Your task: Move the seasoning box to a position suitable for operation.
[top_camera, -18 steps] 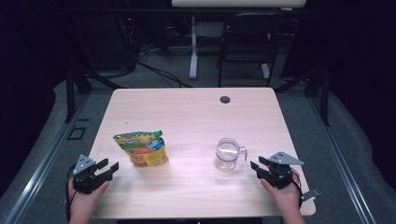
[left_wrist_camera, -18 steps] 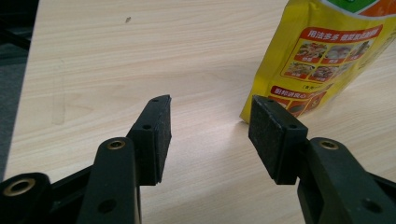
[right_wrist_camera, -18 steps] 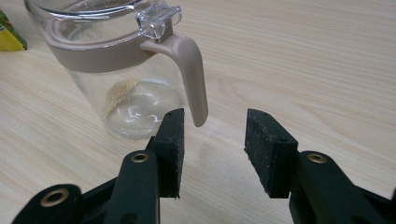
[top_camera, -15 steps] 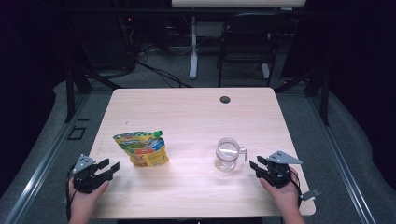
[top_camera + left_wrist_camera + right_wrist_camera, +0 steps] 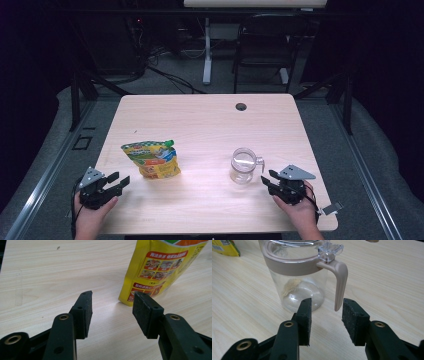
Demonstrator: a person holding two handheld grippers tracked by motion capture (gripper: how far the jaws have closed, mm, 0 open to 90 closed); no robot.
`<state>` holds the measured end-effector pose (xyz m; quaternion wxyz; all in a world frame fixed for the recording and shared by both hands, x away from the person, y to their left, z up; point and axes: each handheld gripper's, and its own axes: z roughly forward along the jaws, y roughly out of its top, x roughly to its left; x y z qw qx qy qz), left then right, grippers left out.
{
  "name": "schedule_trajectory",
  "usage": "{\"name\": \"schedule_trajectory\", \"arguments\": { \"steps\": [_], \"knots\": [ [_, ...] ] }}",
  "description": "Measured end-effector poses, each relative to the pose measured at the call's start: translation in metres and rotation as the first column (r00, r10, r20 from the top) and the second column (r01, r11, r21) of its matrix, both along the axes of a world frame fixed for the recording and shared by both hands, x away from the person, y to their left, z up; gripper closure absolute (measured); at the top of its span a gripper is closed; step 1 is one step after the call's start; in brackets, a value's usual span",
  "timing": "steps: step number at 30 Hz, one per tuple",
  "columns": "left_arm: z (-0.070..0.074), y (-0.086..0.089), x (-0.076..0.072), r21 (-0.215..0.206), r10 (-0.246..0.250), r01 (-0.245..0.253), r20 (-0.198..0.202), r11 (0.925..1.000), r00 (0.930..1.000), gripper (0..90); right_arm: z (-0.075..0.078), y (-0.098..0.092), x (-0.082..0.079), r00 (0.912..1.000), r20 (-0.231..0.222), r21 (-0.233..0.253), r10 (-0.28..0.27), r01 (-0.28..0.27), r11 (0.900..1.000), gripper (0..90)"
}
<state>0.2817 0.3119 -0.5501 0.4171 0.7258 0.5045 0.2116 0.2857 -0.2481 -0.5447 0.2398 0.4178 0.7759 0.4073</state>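
A yellow food pouch point(image 5: 152, 159) with a green cap lies on the left half of the wooden table point(image 5: 210, 125); its printed lower corner point(image 5: 155, 270) stands just beyond my left gripper point(image 5: 112, 307). That left gripper point(image 5: 119, 181) is open and empty at the table's front left. A clear jug point(image 5: 243, 165) with a beige rim and handle stands at the front right. In the right gripper view the jug point(image 5: 297, 277) is close ahead, its handle point(image 5: 340, 280) just past my open, empty right gripper point(image 5: 325, 315), which rests near the jug point(image 5: 267, 178).
A round cable hole point(image 5: 241, 106) sits near the table's far edge. Behind the table stand a chair point(image 5: 260, 55) and a white desk leg point(image 5: 206, 55) on grey floor. A dark rail point(image 5: 45, 170) runs along the left side.
Both grippers have edged slightly forward, the left toward the pouch and the right toward the jug. Pouch and jug have not moved.
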Motion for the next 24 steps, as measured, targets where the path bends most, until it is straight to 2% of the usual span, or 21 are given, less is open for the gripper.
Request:
{"name": "schedule_trajectory", "arguments": {
  "steps": [3,4,8,10,13,15,18,19,24],
  "knots": [
    [-0.002,0.001,0.000,-0.002,-0.007,0.007,-0.004,1.0000,1.0000,49.6,-0.001,0.002,0.004,1.0000,0.003,-0.008,-0.007,0.007,1.000,59.3],
    [-0.003,0.000,0.000,0.001,-0.013,0.013,-0.006,0.9999,0.9999,49.5,-0.002,0.002,0.010,0.9997,0.000,-0.015,-0.024,0.024,1.000,59.9],
    [-0.003,0.000,-0.003,0.011,-0.020,0.020,-0.006,0.9997,0.9998,49.6,-0.003,0.003,0.018,0.9994,0.005,-0.005,-0.036,0.036,0.999,63.3],
    [-0.002,0.000,-0.007,0.011,-0.015,0.015,0.007,0.9998,0.9999,49.5,-0.004,0.000,0.026,0.9990,-0.024,0.031,-0.037,0.038,0.999,65.7],
    [-0.003,0.002,-0.010,0.010,-0.008,0.008,0.006,0.9999,0.9999,49.4,-0.005,-0.001,0.030,0.9987,-0.019,0.028,-0.046,0.047,0.999,65.9],
    [-0.003,0.003,-0.011,0.013,-0.004,0.004,0.002,0.9999,1.0000,49.5,-0.004,-0.001,0.033,0.9987,-0.010,0.043,-0.049,0.050,0.998,66.4],
    [-0.003,0.003,-0.011,0.012,0.000,0.000,0.011,0.9999,0.9999,49.7,-0.005,0.002,0.037,0.9991,-0.019,0.038,-0.038,0.039,0.998,70.4],
    [-0.002,0.004,-0.012,0.015,0.000,0.000,0.017,0.9999,0.9999,49.9,-0.005,0.005,0.041,0.9994,-0.020,0.021,-0.028,0.028,0.999,71.9],
    [-0.003,0.004,-0.012,0.012,-0.003,0.003,0.009,0.9999,1.0000,50.2,-0.006,0.011,0.044,0.9996,-0.008,0.012,-0.025,0.026,1.000,71.6]
  ]
}}
